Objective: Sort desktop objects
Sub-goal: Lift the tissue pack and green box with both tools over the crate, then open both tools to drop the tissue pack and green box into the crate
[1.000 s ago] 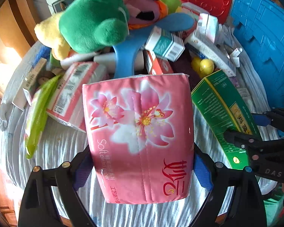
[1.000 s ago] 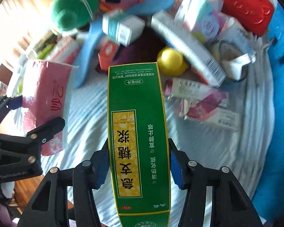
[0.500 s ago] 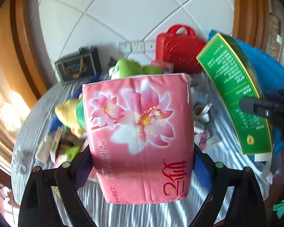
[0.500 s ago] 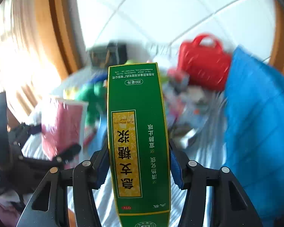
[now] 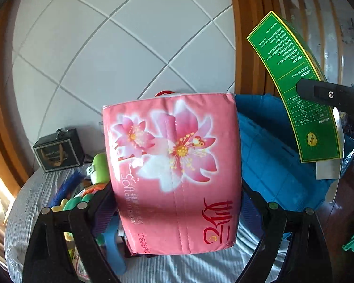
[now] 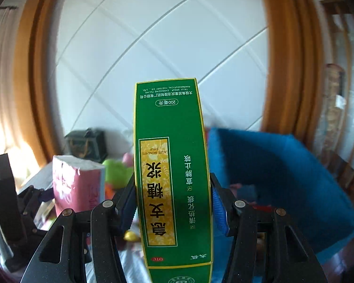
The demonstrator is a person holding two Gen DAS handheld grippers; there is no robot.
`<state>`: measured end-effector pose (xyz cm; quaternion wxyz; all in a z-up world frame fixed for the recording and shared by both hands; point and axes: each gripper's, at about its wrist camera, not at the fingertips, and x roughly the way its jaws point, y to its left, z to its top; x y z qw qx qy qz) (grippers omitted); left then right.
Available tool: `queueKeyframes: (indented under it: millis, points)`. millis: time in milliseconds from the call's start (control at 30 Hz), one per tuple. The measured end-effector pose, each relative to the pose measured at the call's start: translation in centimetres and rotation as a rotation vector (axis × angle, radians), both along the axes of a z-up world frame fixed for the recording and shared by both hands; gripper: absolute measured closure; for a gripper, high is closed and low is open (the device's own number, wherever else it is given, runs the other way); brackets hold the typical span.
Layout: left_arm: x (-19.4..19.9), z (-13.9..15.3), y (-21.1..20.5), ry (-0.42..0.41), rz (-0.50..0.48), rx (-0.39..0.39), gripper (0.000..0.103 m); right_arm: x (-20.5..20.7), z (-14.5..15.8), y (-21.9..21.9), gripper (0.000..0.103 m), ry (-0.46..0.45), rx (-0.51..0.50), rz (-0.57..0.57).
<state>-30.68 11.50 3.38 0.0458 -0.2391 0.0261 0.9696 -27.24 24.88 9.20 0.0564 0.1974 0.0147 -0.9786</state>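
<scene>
Left gripper (image 5: pixel 177 208) pinching pink tissue pack (image 5: pixel 174 174) at frame centre, right gripper (image 6: pixel 172 202) pinching green syrup box (image 6: pixel 172 176) mid-frame, blue crate (image 6: pixel 283 179) at right, white tiled wall (image 5: pixel 106 47) above

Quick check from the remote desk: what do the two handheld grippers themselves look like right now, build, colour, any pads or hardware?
Both look alike. The left gripper and right gripper have black, angular plastic linkage arms joined by round silver pivot screws. Their jaws carry ribbed blue pads on the inner faces. No cables, sleeves or hands show in either wrist view, and no markings are legible.
</scene>
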Motion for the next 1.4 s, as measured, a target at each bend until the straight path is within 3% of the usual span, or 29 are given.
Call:
queueKeyframes:
  millis: [300,400,533,667,833,967,1100,1400]
  points:
    - [-4.6,6.5,11.5,0.066,-0.122,0.022,0.012,-4.1,2.8,13.1,0.049,0.025,-0.001,-0.144]
    - [-7.5,8.2,15.8,0.028,-0.169,0.040,0.012,-6.7,3.4,17.9,0.049,-0.011,0.023,-0.163]
    - [-12.6,9.4,21.7,-0.095,-0.202,0.076,0.012,-9.9,2.5,24.2,0.049,-0.107,0.065,-0.183]
    - [-18.3,7.2,26.9,-0.268,-0.193,0.063,0.012,-15.7,-1.0,30.0,0.049,-0.276,0.045,-0.186]
    - [-24.9,0.7,29.3,-0.471,-0.094,-0.047,0.012,-20.3,-7.1,34.1,0.049,-0.496,0.032,-0.175]
    - [-26.9,-4.5,30.3,-0.602,-0.062,-0.101,0.012,-21.9,-12.3,35.1,0.049,-0.634,0.026,-0.151]
    - [-27.7,-6.7,30.4,-0.658,-0.061,-0.094,0.012,-21.9,-14.9,36.0,0.048,-0.710,-0.007,-0.144]
    - [-28.1,-7.1,30.6,-0.658,-0.059,-0.104,0.011,-21.9,-14.1,36.1,0.047,-0.707,0.031,-0.121]
